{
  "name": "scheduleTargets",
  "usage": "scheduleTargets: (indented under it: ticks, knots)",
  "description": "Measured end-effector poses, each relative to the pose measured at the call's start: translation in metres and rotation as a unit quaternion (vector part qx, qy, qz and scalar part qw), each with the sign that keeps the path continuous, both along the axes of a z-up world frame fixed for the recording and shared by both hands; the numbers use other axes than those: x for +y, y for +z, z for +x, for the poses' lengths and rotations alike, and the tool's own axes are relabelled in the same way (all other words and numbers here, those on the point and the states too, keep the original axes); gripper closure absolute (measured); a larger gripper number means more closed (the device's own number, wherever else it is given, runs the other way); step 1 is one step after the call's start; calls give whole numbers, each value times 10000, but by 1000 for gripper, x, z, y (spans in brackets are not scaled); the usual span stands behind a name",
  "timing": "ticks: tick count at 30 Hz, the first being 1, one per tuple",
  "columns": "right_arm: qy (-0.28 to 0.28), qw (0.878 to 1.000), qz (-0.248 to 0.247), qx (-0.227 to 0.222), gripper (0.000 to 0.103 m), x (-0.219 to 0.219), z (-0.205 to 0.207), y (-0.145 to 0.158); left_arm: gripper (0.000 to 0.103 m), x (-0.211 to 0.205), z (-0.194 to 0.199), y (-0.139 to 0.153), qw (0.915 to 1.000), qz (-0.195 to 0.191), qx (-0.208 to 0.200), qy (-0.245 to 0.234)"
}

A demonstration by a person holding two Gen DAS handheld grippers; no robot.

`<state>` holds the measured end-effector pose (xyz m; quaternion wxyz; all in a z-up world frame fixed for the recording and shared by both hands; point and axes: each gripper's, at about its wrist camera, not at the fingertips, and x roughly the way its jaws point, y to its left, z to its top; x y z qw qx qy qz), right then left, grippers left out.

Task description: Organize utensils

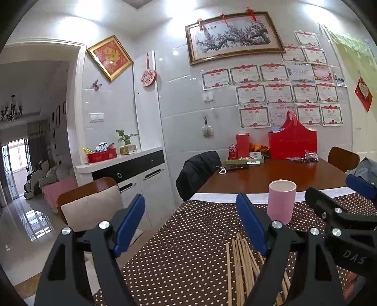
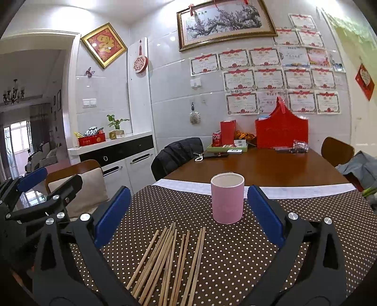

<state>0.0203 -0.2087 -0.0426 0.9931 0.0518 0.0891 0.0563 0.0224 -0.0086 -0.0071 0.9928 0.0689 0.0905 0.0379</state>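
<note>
My left claw (image 1: 190, 226) is spread wide with nothing between its blue pads, hanging over the near left edge of the table. My right claw (image 2: 188, 216) is just as wide and empty, and it frames the work: the chopsticks (image 2: 169, 261) lie loose in a fan on the dotted cloth (image 2: 235, 247) right below it, and the pink cup (image 2: 227, 197) stands upright just past their far tips, open and apart from them.

Nothing lies between my right claw and the sticks. From the left, my own right finger covers part of the bundle, and the right claw sits close on that side, its black frame crossing the lower right corner.

The right view shows the whole spread of sticks and the cup's full outline. The left view shows only a few sticks (image 1: 242, 266) beside its right finger, with the cup (image 1: 281, 202) off to the right. It does show a cushioned chair (image 1: 92, 204) at the table's left side and the glossy floor beyond it.

Past the cloth the brown table (image 2: 259, 167) runs back to a red bag (image 2: 281, 133), a soda can (image 2: 216, 138) and a green tray (image 2: 227, 148). A dark jacket (image 2: 176, 155) hangs over a chair. The white tiled wall carries certificates (image 2: 268, 77), a framed blossom picture (image 2: 223, 21), and a doorway opens at left.
</note>
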Motion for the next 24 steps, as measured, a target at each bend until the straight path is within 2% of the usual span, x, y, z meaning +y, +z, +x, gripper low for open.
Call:
scheduleTargets:
  ticks: [11, 24]
  knots:
    - [-113, 9993, -319, -138, 6, 36, -40, 12, 25, 33, -41, 6, 9997, -177, -105, 91]
    - [-129, 9997, -194, -13, 6, 45, -51, 12, 25, 45, -59, 9, 9997, -203, -114, 27]
